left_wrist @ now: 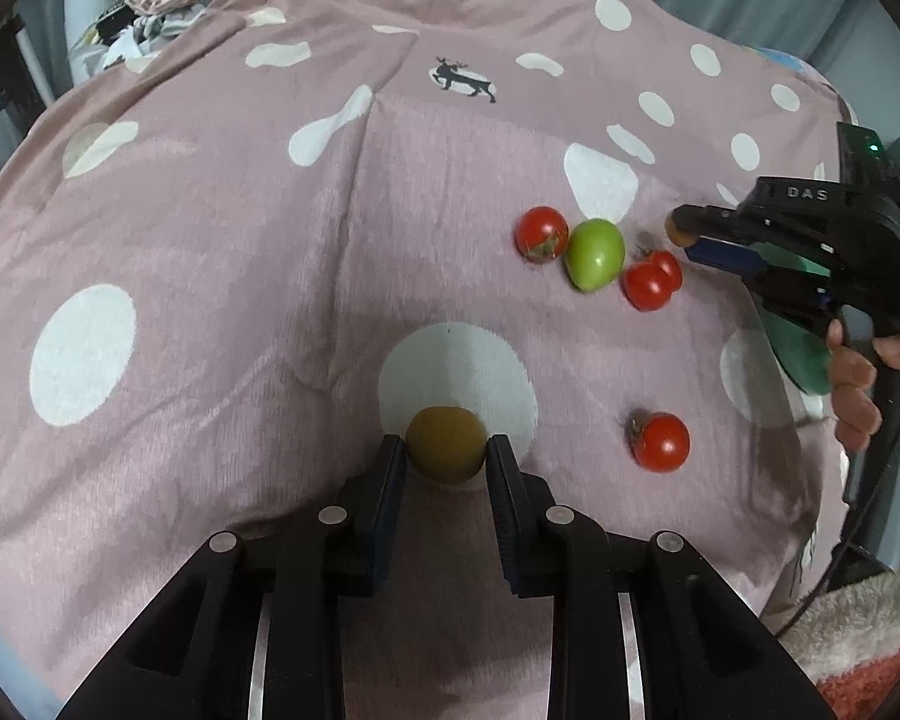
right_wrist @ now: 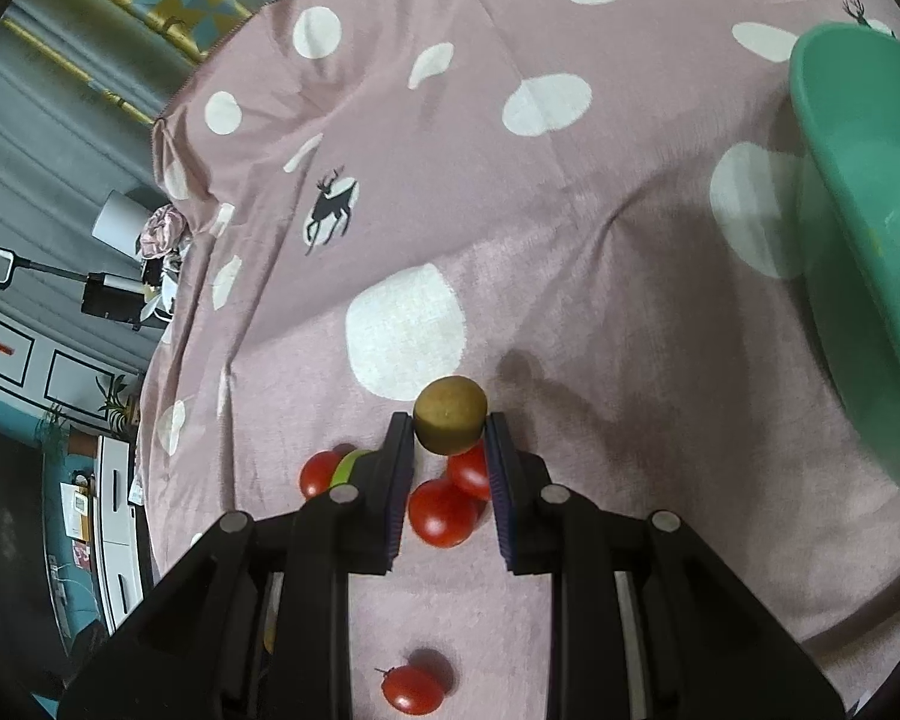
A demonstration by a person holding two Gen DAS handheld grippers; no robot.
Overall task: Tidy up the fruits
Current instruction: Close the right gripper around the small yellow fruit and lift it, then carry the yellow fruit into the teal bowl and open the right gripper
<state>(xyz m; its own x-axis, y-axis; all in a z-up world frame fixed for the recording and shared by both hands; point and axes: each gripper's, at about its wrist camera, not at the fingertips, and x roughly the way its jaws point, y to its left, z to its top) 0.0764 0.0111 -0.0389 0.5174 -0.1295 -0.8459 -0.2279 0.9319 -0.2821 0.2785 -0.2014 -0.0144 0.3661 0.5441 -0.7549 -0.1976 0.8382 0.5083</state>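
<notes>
Each gripper's jaws squeeze a brown fruit: the left gripper [left_wrist: 446, 450] holds its brown kiwi [left_wrist: 446, 444] low over the bed [left_wrist: 210, 240], while the right gripper [right_wrist: 449, 432] lifts the other kiwi [right_wrist: 450, 423], with the green bowl [right_wrist: 858, 192] off to its right.

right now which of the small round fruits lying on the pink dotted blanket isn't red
The green tomato. It sits between a red tomato and two touching red tomatoes; a fourth red tomato lies alone nearer the left gripper.
</notes>
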